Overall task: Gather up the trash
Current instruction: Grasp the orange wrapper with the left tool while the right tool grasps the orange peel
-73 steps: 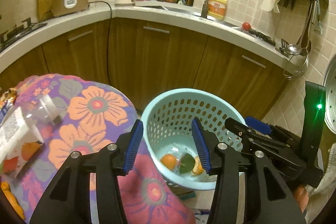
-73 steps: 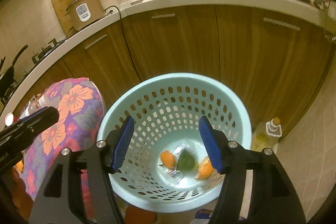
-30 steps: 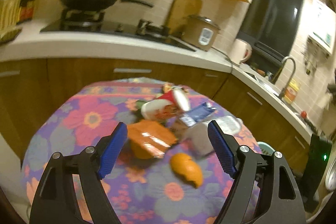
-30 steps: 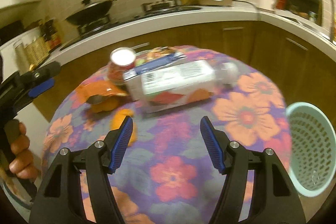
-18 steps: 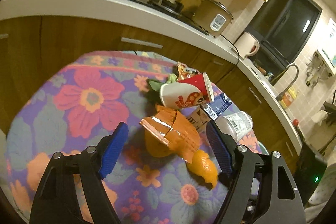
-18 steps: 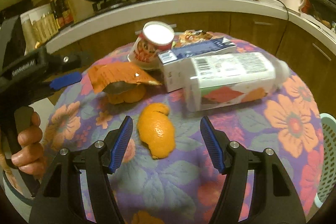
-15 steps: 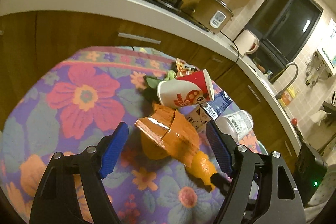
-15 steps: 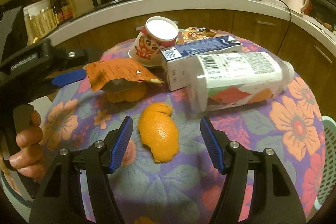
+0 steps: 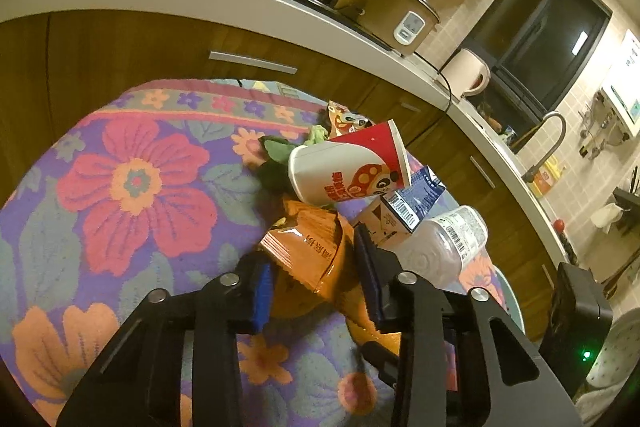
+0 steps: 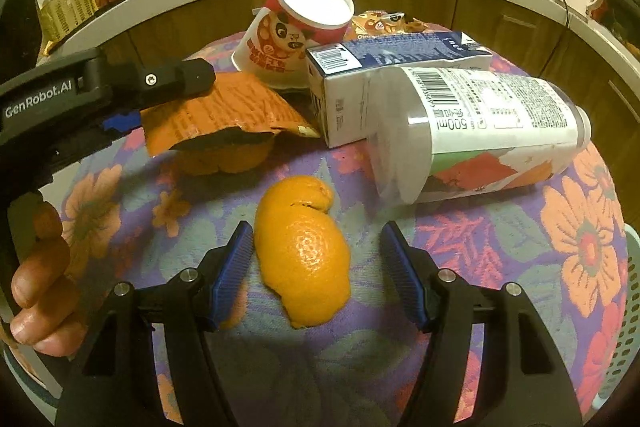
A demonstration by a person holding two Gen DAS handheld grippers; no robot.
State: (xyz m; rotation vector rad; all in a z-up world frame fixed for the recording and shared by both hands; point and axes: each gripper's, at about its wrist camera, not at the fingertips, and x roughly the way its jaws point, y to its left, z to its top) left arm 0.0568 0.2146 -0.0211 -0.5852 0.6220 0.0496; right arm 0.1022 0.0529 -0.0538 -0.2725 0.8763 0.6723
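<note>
Right gripper (image 10: 316, 273) spread wide, holding nothing; orange peel (image 10: 302, 247) flat on the flowered tablecloth (image 10: 500, 247) between the blue pads, nearer the left one, seemingly not touched. Left gripper (image 9: 314, 279) half closed around the torn orange wrapper (image 9: 308, 251), pads at either side of it, firm contact hard to confirm. Just beyond the wrapper, a tipped plastic bottle (image 10: 480, 131) against a blue-and-white carton (image 10: 380, 83). Farther back, a red-and-white paper cup (image 10: 296, 27) on its side. At far right, teal basket (image 10: 630, 307) rim below the table edge.
</note>
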